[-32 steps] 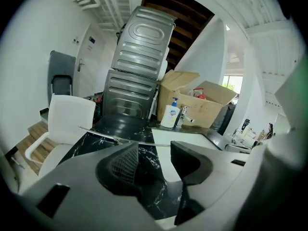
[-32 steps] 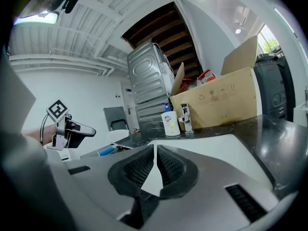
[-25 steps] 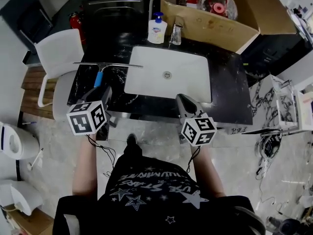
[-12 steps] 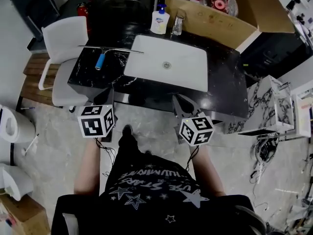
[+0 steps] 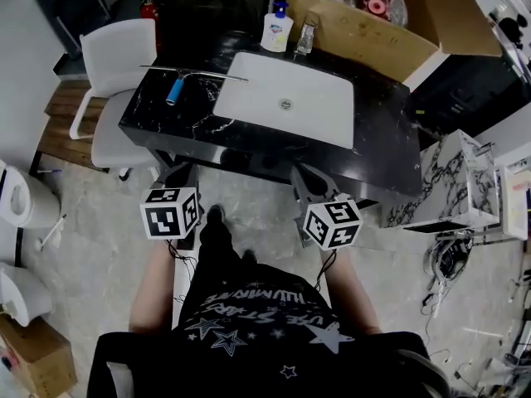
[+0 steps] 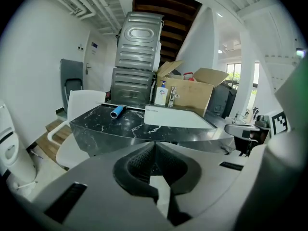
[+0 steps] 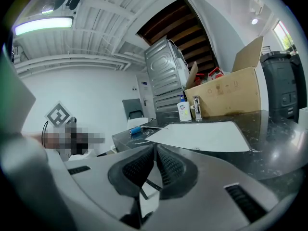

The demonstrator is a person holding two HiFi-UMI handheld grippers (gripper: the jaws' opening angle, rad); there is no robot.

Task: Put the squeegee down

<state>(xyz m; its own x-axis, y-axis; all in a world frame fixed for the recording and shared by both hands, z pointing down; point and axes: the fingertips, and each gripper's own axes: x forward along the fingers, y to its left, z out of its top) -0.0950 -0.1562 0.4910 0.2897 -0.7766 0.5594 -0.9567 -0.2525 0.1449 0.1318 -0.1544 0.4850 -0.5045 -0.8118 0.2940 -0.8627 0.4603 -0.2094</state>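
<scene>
Two tools: the left tool and the right tool hang side by side before the near edge of the black marble bench, over the floor and well apart from the squeegee.
Left tool state: jaws together, ribbed pads meeting, nothing between them.
Right tool state: jaws likewise together and empty.
Squeegee: the blue-handled squeegee with a long thin metal blade lies flat on the far left part of the bench. Its handle points toward the person and its blade runs across the far side.
Neighbours: the blade's right tip reaches the corner of the white rectangular sink; whether it rests on the rim cannot be told. A white chair stands just beside the bench's left end.
Step in hand: by the look of it, the putting-down is done, and the job now is to leave the squeegee undisturbed.
Doing it well: hold both tools closed and on the person's side of the bench, so that no jaw or marker cube catches the handle.
Check: see that the squeegee sits settled, with the handle wholly on the stone and the blade not rocking on the sink's lip.
Risk: the polished stone looks slick, so a nudge to the handle could swing the blade into the sink or slide the squeegee toward the chair side.
</scene>
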